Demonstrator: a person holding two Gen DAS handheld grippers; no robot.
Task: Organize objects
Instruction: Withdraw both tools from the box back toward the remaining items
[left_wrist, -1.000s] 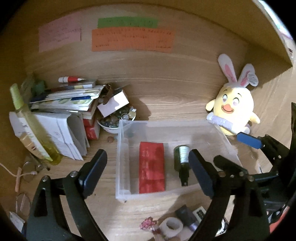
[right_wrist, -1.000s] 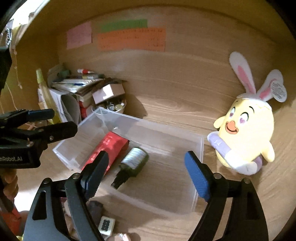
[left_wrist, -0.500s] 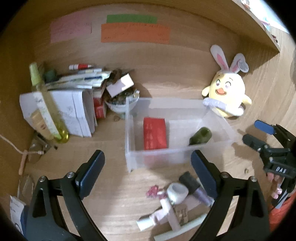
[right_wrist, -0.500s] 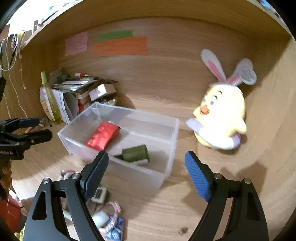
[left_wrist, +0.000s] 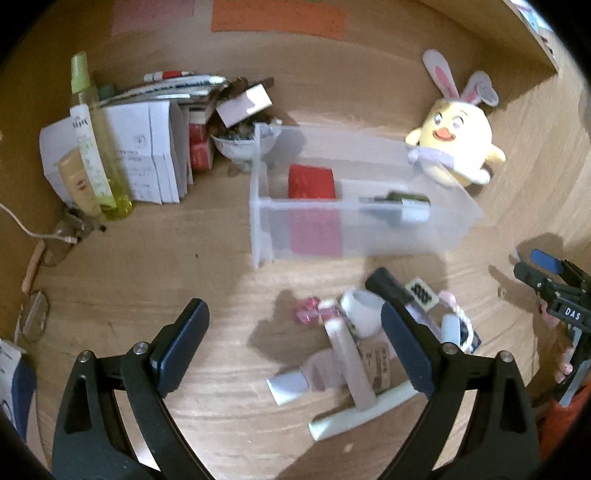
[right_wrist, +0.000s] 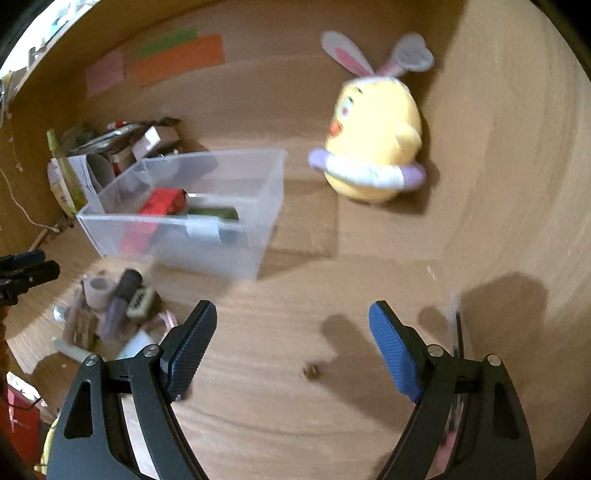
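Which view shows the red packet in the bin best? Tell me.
The left wrist view: the red packet lies flat in the clear bin, its top face unobstructed above the wall. The right wrist view shows it smaller, blurred and partly through the front wall.

The white letters "DAS" stand on the black body of the right tongs (left_wrist: 546, 269), seen at the left camera's right edge. Print on the tall yellow-green spray bottle (left_wrist: 96, 147) is too blurred to read.

Left tongs (left_wrist: 295, 332), right tongs (right_wrist: 293, 332) agape
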